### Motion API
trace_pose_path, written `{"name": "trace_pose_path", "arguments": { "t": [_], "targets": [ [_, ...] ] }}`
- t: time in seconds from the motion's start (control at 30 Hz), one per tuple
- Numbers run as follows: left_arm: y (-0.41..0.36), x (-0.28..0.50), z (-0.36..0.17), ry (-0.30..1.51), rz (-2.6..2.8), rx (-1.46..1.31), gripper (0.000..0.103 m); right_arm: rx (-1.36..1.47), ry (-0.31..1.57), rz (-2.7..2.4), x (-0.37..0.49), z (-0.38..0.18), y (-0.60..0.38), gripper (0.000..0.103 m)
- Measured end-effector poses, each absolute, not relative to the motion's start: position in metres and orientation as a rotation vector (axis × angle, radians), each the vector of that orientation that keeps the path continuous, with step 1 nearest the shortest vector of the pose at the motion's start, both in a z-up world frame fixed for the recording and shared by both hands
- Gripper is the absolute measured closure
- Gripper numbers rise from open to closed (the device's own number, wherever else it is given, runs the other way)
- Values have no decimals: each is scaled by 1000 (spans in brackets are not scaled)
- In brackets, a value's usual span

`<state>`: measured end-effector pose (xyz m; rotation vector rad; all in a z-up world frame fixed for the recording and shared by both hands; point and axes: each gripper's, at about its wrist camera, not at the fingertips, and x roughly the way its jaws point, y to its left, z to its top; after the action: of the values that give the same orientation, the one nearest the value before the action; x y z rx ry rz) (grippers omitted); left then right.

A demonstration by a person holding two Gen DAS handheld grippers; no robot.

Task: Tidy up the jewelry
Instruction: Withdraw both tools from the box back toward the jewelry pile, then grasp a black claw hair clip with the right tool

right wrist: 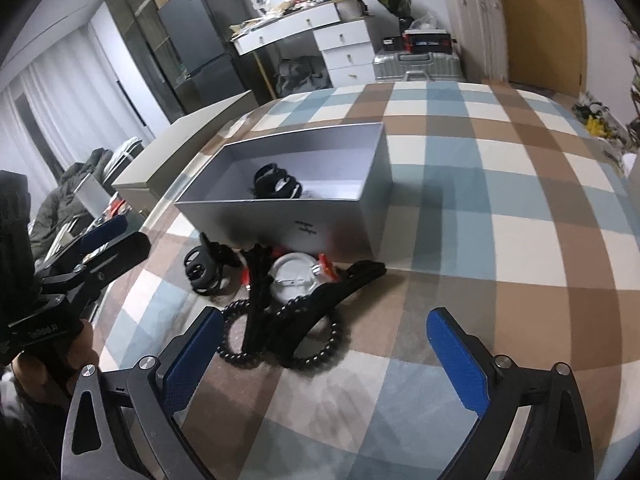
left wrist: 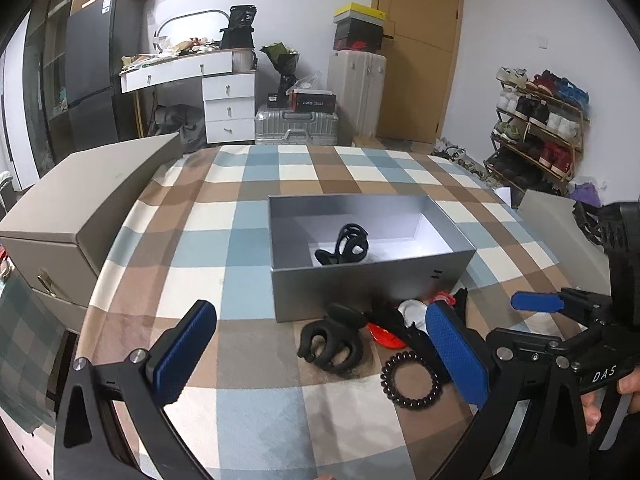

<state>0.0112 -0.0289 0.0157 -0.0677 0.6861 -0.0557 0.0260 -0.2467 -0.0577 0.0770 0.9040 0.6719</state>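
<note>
An open grey box (left wrist: 372,280) (right wrist: 320,224) stands on the checked cloth with a black hair claw (left wrist: 348,246) (right wrist: 276,186) inside. In front of it lies a pile: a black claw clip (left wrist: 332,340) (right wrist: 204,268), a black spiral hair tie (left wrist: 410,380) (right wrist: 240,340), a white round piece (left wrist: 414,312) (right wrist: 294,276), red bits (left wrist: 384,336) and a long black clip (right wrist: 320,308). My left gripper (left wrist: 320,320) is open, above the claw clip. My right gripper (right wrist: 326,320) is open too, just over the near edge of the pile, nothing pressed between its pads.
A beige drawer chest (left wrist: 92,208) stands at the cloth's left edge. A grey panel (left wrist: 548,216) lies at the right. The checked cloth (right wrist: 500,240) runs bare to the right of the box. A desk, suitcases and a shoe rack stand beyond the far edge.
</note>
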Motion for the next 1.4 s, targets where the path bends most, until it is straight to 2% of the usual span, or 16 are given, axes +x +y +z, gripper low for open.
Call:
{"name": "trace_pose_path", "arguments": {
  "t": [0.13, 0.23, 0.4, 0.7, 1.07, 1.23, 1.4],
  "targets": [
    [-31, 10, 12, 695, -54, -50, 1, 97, 887, 679, 25, -58, -246, 9],
    [-29, 9, 10, 701, -51, -54, 1, 131, 890, 683, 27, -61, -245, 19],
    [-26, 8, 9, 704, -47, -62, 1, 178, 922, 703, 32, -69, -241, 44],
    [-25, 11, 7, 713, -42, -63, 1, 237, 952, 723, 35, -78, -237, 56],
    [-29, 12, 4, 726, -49, -56, 1, 313, 965, 701, 41, -83, -241, 60],
    [-28, 12, 4, 725, -47, -60, 1, 349, 967, 679, 46, -90, -243, 65],
    [-29, 14, 4, 727, -47, -56, 1, 356, 957, 663, 48, -91, -242, 78]
  ]
}}
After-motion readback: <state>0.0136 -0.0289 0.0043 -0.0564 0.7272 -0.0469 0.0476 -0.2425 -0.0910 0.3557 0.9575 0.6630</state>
